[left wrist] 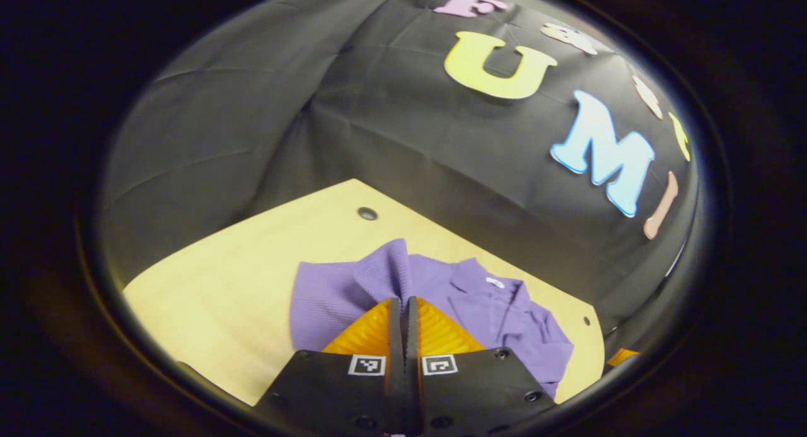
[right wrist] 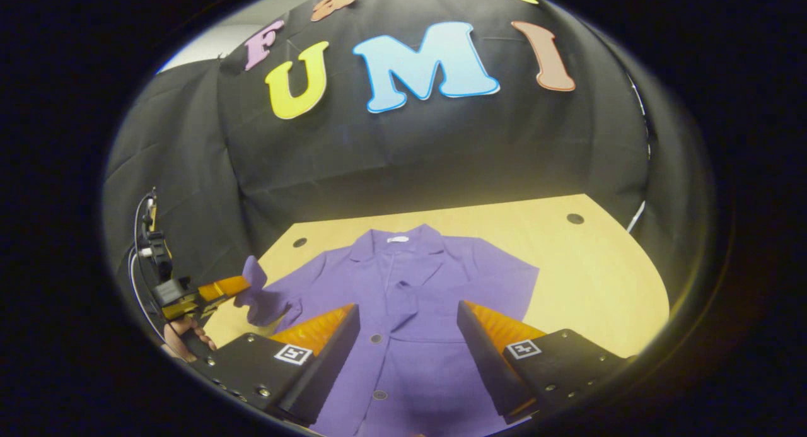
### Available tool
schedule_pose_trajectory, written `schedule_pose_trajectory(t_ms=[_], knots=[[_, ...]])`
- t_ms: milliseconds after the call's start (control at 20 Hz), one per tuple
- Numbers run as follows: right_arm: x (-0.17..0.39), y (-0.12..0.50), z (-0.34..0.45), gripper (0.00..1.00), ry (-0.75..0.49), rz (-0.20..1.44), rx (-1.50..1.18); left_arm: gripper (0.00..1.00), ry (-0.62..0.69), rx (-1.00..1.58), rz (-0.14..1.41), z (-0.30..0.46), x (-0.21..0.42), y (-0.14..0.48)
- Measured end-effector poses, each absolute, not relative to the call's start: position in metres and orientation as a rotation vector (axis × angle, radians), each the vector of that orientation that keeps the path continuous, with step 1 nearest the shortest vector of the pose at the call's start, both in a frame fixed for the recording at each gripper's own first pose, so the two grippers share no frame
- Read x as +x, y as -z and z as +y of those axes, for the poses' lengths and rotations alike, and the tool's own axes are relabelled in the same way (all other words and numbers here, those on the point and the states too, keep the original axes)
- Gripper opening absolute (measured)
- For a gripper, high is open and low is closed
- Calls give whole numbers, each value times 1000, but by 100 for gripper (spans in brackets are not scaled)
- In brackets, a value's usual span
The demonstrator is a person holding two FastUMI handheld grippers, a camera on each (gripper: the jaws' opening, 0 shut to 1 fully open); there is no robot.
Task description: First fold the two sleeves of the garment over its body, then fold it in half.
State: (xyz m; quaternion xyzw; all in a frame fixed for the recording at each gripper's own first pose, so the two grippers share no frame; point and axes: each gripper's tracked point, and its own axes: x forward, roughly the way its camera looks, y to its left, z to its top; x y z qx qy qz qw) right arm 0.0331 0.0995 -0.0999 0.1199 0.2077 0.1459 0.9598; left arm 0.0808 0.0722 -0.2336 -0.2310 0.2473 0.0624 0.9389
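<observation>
Now left gripper pinches sleeve to fold over garment; right gripper wide, waiting

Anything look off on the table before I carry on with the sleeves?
Nothing damaged or spilled. The purple jacket lies flat on the table, collar away. Its one sleeve is lifted, pinched by the left gripper, mid-fold. The right gripper hovers open over the front.

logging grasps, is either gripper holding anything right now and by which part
The left gripper is shut on the purple garment's sleeve, near its cuff end. The right gripper is open, holding nothing.
</observation>
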Motion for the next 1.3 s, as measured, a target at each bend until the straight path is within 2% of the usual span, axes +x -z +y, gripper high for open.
schedule_pose_trajectory(t_ms=[550, 800, 1100, 1200, 1250, 1300], knots=[[39, 127, 21, 96, -251, 453, 253, 7, 133, -399, 540, -134, 134, 229], [37, 143, -1, 96, -253, 479, 245, 6, 210, -365, 569, -210, 147, 239], [30, 153, -15, 96, -264, 499, 194, 6, 220, -241, 616, -235, 155, 271], [29, 154, -16, 96, -251, 498, 196, 15, 247, -226, 621, -238, 152, 274], [27, 153, -16, 96, -243, 496, 199, 13, 254, -221, 622, -238, 151, 273], [26, 151, -16, 96, -232, 494, 202, 18, 264, -223, 621, -237, 149, 271]])
